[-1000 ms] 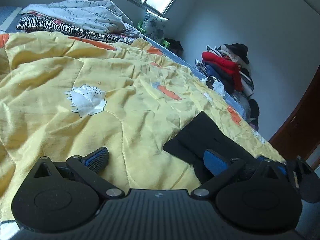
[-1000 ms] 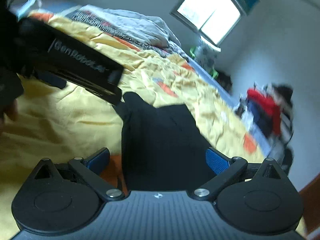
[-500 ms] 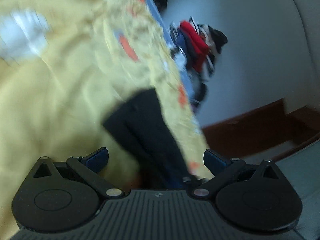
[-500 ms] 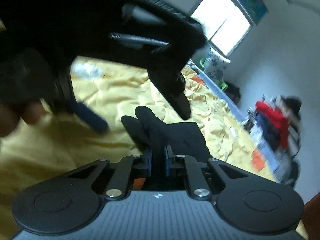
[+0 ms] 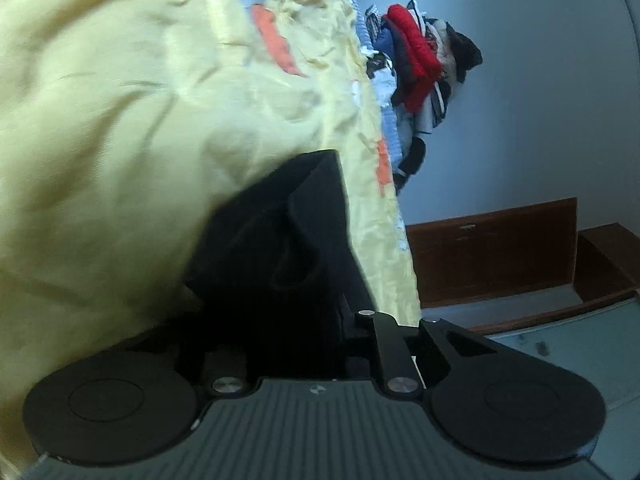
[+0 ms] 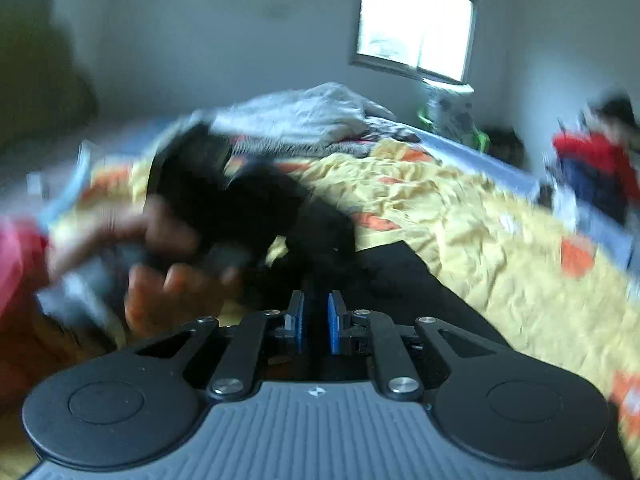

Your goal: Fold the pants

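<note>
The black pants [image 5: 280, 240] lie on a yellow quilt [image 5: 120, 120] near the bed's right edge. My left gripper [image 5: 296, 320] has its jaws closing on a bunched fold of the pants; the cloth covers its pads. In the right wrist view the pants [image 6: 400, 280] run from the quilt [image 6: 460, 220] up into my right gripper [image 6: 316, 320], whose blue pads [image 6: 334, 324] are shut on a strip of black fabric. The left gripper [image 6: 216, 192] and the hand [image 6: 168, 280] that holds it appear blurred at the left, just beyond the right one.
A heap of red, blue and dark clothes [image 5: 416, 60] stands past the bed's far corner. Dark wooden furniture [image 5: 492, 252] lines the wall beside the bed. Grey bedding [image 6: 312, 116] is piled at the head, under a bright window [image 6: 416, 32].
Both grippers stood open over the pants a second ago. The right one shut on the cloth first and rose. The left one rolled, dropped to the pants and drew its jaws in.
</note>
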